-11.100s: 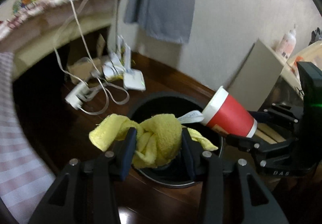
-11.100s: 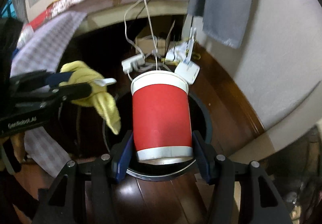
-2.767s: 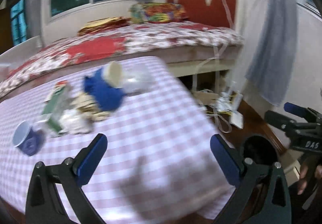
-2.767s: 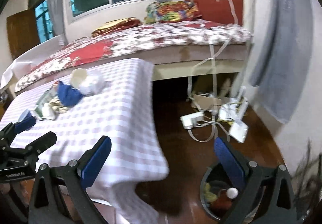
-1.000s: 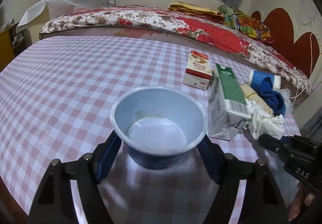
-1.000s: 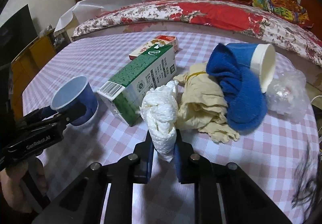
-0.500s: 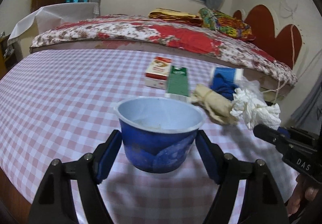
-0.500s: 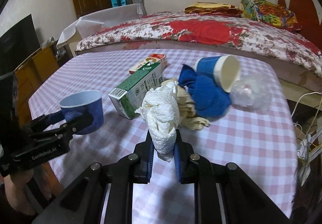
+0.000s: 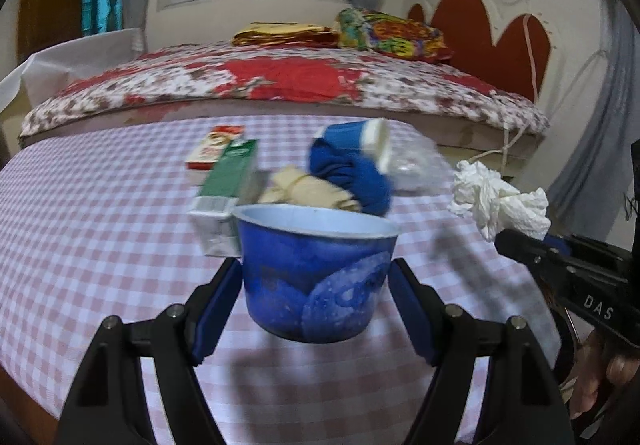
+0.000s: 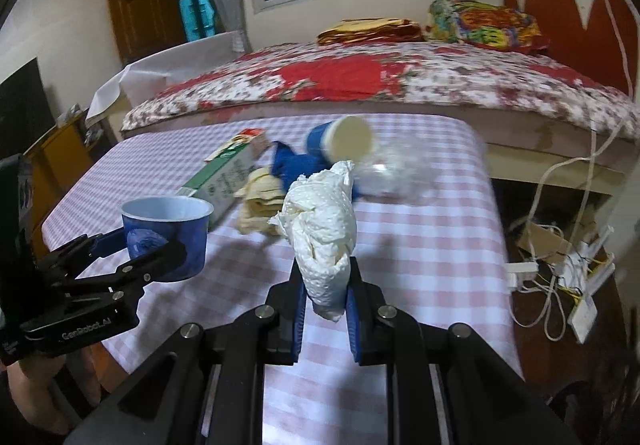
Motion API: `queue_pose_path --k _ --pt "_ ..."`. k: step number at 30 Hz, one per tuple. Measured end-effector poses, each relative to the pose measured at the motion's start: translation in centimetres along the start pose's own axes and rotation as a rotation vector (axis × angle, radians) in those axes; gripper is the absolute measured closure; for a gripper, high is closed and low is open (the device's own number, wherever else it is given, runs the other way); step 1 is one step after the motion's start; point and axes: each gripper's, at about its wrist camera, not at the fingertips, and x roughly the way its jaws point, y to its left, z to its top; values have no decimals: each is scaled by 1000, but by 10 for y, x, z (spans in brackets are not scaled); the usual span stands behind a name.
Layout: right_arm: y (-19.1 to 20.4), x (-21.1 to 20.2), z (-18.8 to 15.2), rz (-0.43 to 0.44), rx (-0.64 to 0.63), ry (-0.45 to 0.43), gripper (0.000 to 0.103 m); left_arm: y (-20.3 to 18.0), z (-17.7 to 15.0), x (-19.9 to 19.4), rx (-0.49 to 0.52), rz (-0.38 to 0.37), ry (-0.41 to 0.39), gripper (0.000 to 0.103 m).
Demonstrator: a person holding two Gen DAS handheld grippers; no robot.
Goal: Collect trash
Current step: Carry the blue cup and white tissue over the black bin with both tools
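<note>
Your left gripper (image 9: 316, 301) has its fingers set wide and pressed on both sides of a blue paper bowl (image 9: 316, 273), round, with a pale rolled rim and a lighter pattern on its wall. The bowl hangs clear above the bench (image 9: 100, 213), which carries a pink and white checked cloth. Your right gripper (image 10: 326, 309) has its fingers almost together, pinching the lower end of a crumpled white paper towel (image 10: 324, 229); the soft, dimpled wad stands up from the fingers, also lifted off the bench.

On the bench, behind both held things, lies the rest of the trash: a long green carton (image 10: 224, 175) on its side, a small red and white box (image 9: 214, 147) just behind it, a beige knotted cloth (image 9: 304, 191), a dark blue cloth (image 9: 352, 175) touching a blue paper cup (image 10: 340, 139) that lies on its side, and a clear crinkled plastic bag (image 10: 394, 171). These are blurred, so the print on the carton cannot be read. The bowl hides part of the carton in the left view. Behind the bench is a bed (image 10: 380, 85) with a flowered cover.
</note>
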Motion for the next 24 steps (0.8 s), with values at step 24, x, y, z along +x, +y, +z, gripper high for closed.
queue_pose_path --k 24 --pt "-137 -101 -64 -256 205 -38 84 -155 -7 10 218 -241 27 27"
